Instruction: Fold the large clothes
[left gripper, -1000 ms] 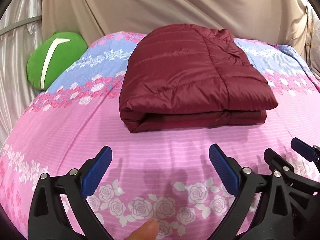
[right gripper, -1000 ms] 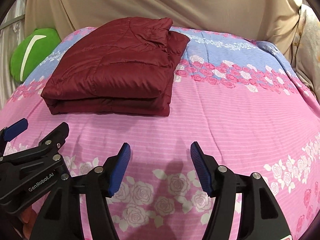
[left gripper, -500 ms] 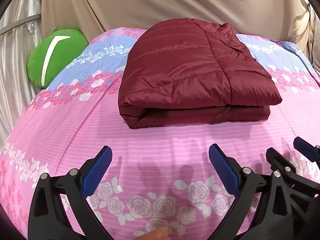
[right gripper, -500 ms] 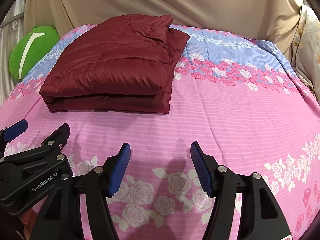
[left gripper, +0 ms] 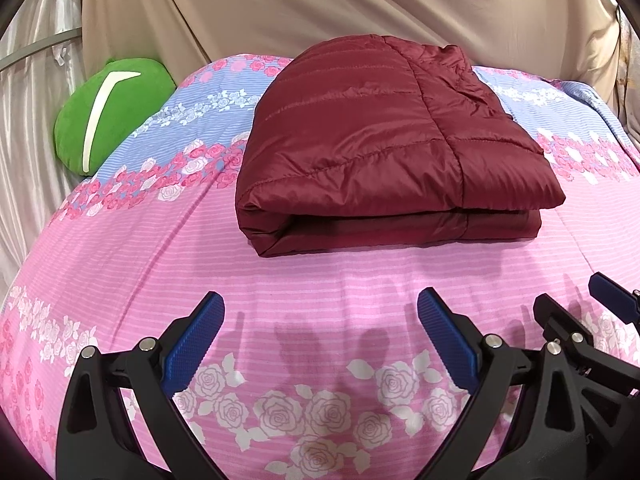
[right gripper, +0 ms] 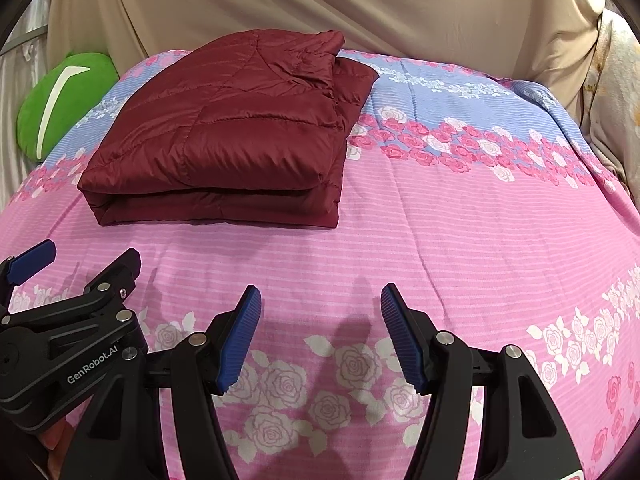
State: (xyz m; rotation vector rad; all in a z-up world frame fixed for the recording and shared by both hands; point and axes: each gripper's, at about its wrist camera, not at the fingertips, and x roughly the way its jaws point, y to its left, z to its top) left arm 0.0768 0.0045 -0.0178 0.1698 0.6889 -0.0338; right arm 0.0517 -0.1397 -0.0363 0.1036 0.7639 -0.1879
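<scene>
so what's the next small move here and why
Probably none on the garment: the dark red quilted jacket already lies folded in a compact stack on the pink floral bedsheet. Both the left claw and right claw are open and empty, short of it, so I'd draw them back.

A bed (left gripper: 320, 280) wears a pink sheet printed with roses, with a blue floral band across its far end. At ten o'clock a green cushion (left gripper: 108, 112) leans against beige drapes (left gripper: 320, 4).

Maroon quilted jacket (left gripper: 384, 136); pink-blue rose-print striped bedsheet (left gripper: 320, 280); green cushion (left gripper: 108, 112), white stripe; beige backdrop (left gripper: 320, 4).
</scene>
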